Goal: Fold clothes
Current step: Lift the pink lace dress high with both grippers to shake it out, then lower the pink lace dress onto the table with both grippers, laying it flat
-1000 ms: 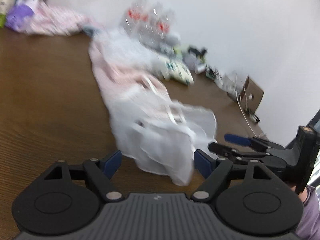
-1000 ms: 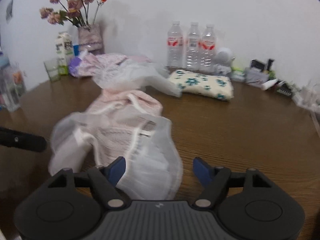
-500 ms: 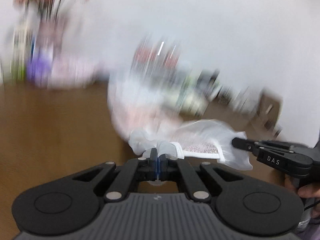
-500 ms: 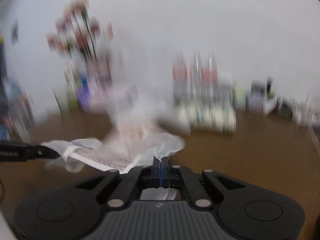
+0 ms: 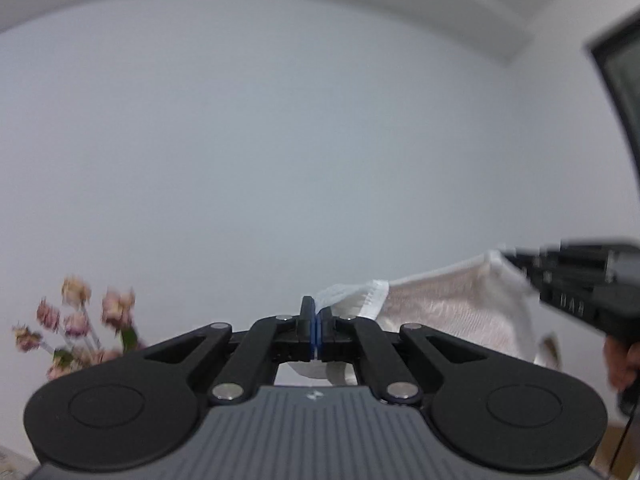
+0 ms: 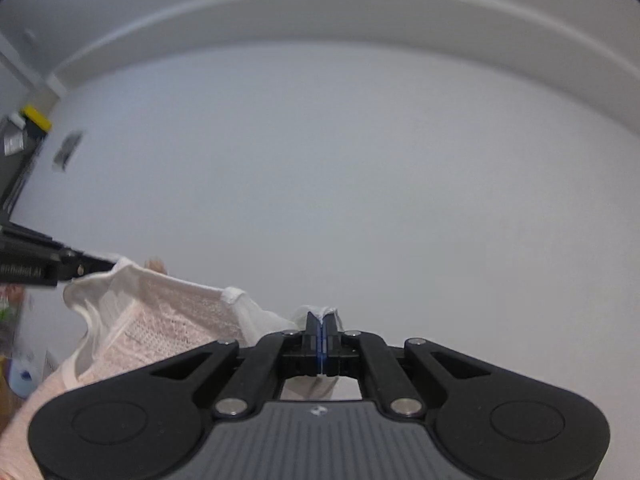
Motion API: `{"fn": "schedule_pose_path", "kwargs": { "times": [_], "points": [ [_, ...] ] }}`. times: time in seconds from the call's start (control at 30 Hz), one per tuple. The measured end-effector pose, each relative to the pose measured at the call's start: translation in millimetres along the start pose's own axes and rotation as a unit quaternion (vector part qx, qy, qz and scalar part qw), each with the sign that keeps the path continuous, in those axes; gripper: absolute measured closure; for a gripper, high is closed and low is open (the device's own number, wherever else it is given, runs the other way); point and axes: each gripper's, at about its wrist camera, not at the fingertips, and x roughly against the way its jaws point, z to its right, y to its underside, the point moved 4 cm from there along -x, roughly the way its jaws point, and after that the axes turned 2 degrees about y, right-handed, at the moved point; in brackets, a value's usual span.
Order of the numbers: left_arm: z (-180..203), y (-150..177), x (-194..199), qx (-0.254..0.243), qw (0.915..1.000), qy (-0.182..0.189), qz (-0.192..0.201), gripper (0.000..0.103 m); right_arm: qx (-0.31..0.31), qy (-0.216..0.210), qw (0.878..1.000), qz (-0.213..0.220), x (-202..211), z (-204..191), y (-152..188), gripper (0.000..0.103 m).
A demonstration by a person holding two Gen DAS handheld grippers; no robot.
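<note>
1. Pinkish-white knit garment (image 5: pixel 452 312) is strung up in the air between two grippers, in front of a plain pale wall (image 5: pixel 280 140) – one garment, nothing else held.
2. Left gripper (image 5: pixel 316 330) has its blue pads pressed fully together, with a white hemmed edge of the cloth pinched between them; fabric bunches just behind the fingers.
3. Over on the right, the right gripper (image 6: pixel 322 338) is clamped tight the same way on a little white tuft of the cloth, and the rest sags down and away to its left.
4. Each wrist view catches the other gripper at the frame edge, biting the far corner.
5. One bunch of blurry pink flowers (image 5: pixel 76 320) sits low left – its container can't be seen.
</note>
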Motion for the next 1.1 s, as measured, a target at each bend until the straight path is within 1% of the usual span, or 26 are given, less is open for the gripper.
{"fn": "schedule_pose_path", "kwargs": {
  "times": [0.07, 0.13, 0.2, 0.23, 0.27, 0.37, 0.4, 0.47, 0.5, 0.53, 0.57, 0.6, 0.63, 0.67, 0.73, 0.77, 0.8, 0.83, 0.87, 0.9, 0.93, 0.97, 1.0, 1.03, 1.07, 1.1],
  "points": [
    [-6.7, 29.7, -37.9, -0.005, 0.999, -0.021, -0.04, 0.102, 0.006, 0.001, 0.999, -0.038, -41.9, -7.8, 26.8, 0.103],
    [-14.6, 53.1, -72.4, -0.013, 0.9966, -0.046, -0.067, 0.102, 0.015, 0.009, 0.997, -0.077, -86.8, -17.2, 54.6, 0.103],
    [-24.2, 60.3, -97.8, -0.024, 0.9946, -0.071, -0.072, 0.102, 0.013, 0.02, 0.996, -0.09, -119.8, -23.6, 65.7, 0.103],
    [-28.9, 53.4, -96.9, -0.031, 0.9945, -0.083, -0.056, 0.102, 0.008, 0.027, 0.996, -0.08, -127.9, -23.7, 60.9, 0.103],
    [-30.0, 38.8, -90.3, -0.039, 0.9945, -0.092, -0.03, 0.102, 0.002, 0.034, 0.997, -0.067, -133.8, -23.3, 54.2, 0.103],
    [-14.6, -20.1, -51.7, -0.075, 0.9899, -0.101, 0.065, 0.102, -0.016, 0.057, 0.998, 0.007, -116.4, -11.3, 9.1, 0.103],
    [-8.0, -31.5, -37.6, -0.083, 0.988, -0.097, 0.088, 0.102, -0.027, 0.059, 0.998, 0.028, -106.5, -4.9, -2.3, 0.103],
    [3.1, -43.6, -8.9, -0.087, 0.9861, -0.083, 0.115, 0.102, -0.043, 0.048, 0.996, 0.058, -82.5, 5.8, -16.6, 0.103],
    [8.6, -45.4, 4.5, -0.087, 0.9858, -0.075, 0.123, 0.102, -0.049, 0.038, 0.996, 0.061, -71.5, 8.0, -16.9, 0.103],
    [14.6, -36.6, 15.4, -0.086, 0.987, -0.068, 0.118, 0.102, -0.05, 0.027, 0.997, 0.057, -62.1, 7.2, -11.1, 0.103],
    [22.1, -22.0, 24.4, -0.092, 0.9873, -0.068, 0.111, 0.102, -0.051, 0.016, 0.997, 0.05, -53.3, 5.7, -3.4, 0.103],
    [28.5, -4.4, 31.0, -0.097, 0.9872, -0.074, 0.103, 0.102, -0.051, 0.005, 0.998, 0.036, -47.0, 0.6, 12.5, 0.103],
    [34.1, 17.3, 36.8, -0.098, 0.9882, -0.078, 0.088, 0.102, -0.052, -0.006, 0.998, 0.021, -40.6, -4.4, 28.4, 0.103],
    [37.9, 46.8, 41.2, -0.092, 0.9909, -0.078, 0.06, 0.102, -0.052, -0.017, 0.998, 0.005, -34.3, -9.6, 45.6, 0.103],
    [44.8, 109.7, 50.3, -0.075, 0.9945, -0.074, -0.001, 0.102, -0.058, -0.05, 0.995, -0.058, -22.6, -25.3, 101.7, 0.103],
    [45.2, 149.3, 53.7, -0.051, 0.9955, -0.064, -0.048, 0.102, -0.06, -0.067, 0.991, -0.095, -16.7, -34.7, 133.7, 0.103],
    [43.8, 188.1, 55.8, -0.02, 0.9931, -0.054, -0.102, 0.101, -0.057, -0.082, 0.985, -0.139, -10.5, -45.8, 168.3, 0.103],
    [41.7, 228.1, 58.3, 0.015, 0.9858, -0.045, -0.161, 0.1, -0.058, -0.106, 0.974, -0.194, -5.1, -57.0, 209.7, 0.102],
    [40.0, 267.7, 61.4, 0.049, 0.9738, -0.036, -0.219, 0.1, -0.059, -0.132, 0.957, -0.25, 1.5, -69.8, 250.6, 0.1],
    [37.0, 302.9, 66.0, 0.087, 0.9592, -0.024, -0.268, 0.1, -0.058, -0.165, 0.935, -0.31, 11.4, -88.2, 288.6, 0.099],
    [31.3, 325.5, 72.0, 0.126, 0.9462, -0.01, -0.298, 0.098, -0.068, -0.188, 0.914, -0.353, 21.3, -99.3, 317.3, 0.099],
    [25.8, 335.7, 75.1, 0.152, 0.9367, -0.007, -0.315, 0.091, -0.081, -0.201, 0.902, -0.373, 35.0, -106.5, 331.2, 0.099],
    [19.9, 339.1, 75.2, 0.162, 0.9343, -0.009, -0.318, 0.082, -0.096, -0.208, 0.896, -0.38, 37.7, -110.1, 340.4, 0.095],
    [10.1, 341.1, 70.5, 0.165, 0.9339, -0.015, -0.317, 0.051, -0.112, -0.209, 0.894, -0.381, 38.5, -109.7, 346.0, 0.084],
    [-5.2, 341.6, 57.2, 0.156, 0.9375, -0.034, -0.309, 0.027, -0.121, -0.203, 0.895, -0.377, 35.9, -110.0, 350.1, 0.076],
    [-16.7, 344.0, 44.5, 0.141, 0.9409, -0.054, -0.303, 0.026, -0.125, -0.195, 0.898, -0.375, 26.6, -107.9, 354.3, 0.059]
  ]
}}
